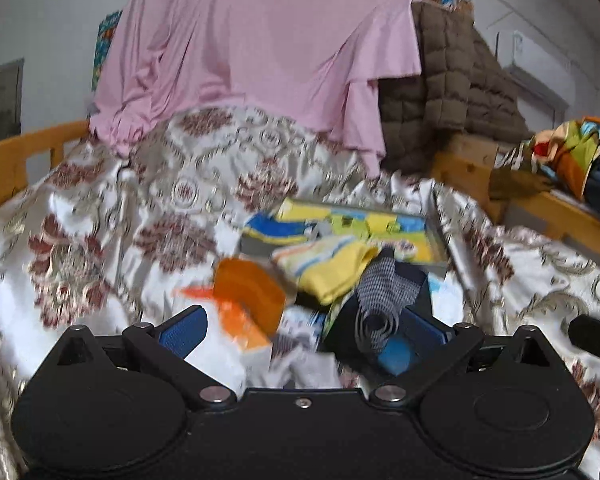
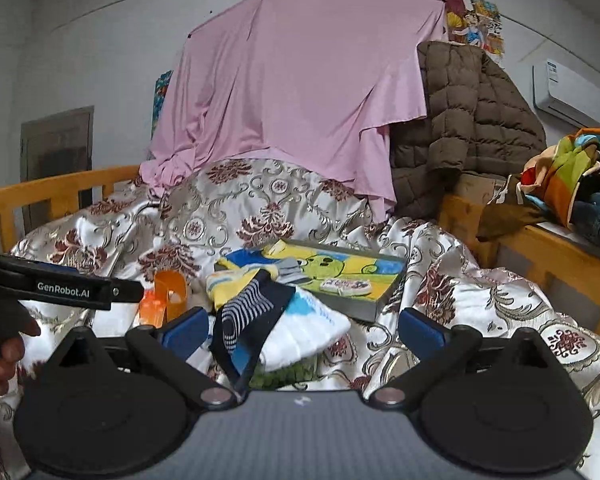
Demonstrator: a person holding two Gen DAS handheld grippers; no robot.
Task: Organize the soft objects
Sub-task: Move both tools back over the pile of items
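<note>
A: Where do the socks sit from my side?

B: I have a heap of them on the bed (image 2: 480, 264), in front of a shallow tray (image 2: 384, 300) with a cartoon print. The dark striped sock (image 2: 248, 312) lies on top of the white sock (image 2: 312, 332), its long axis running from the tray edge down toward me, slanting left.

A: Which arm is nearer?

B: The right gripper (image 2: 300, 332). Its jaws stand wide with nothing in them, and the dark sock's lower end hangs just beside the left blue pad. In the left wrist view, the left gripper (image 1: 300, 332) also has its jaws wide, with the same dark striped sock (image 1: 384, 300) close to its right pad and the yellow sock (image 1: 336, 272) beyond.

A: So what does the pick turn on?

B: I'd judge closing across the sock's narrow width, not along it. The left view is blurred, so I trust the right.
</note>
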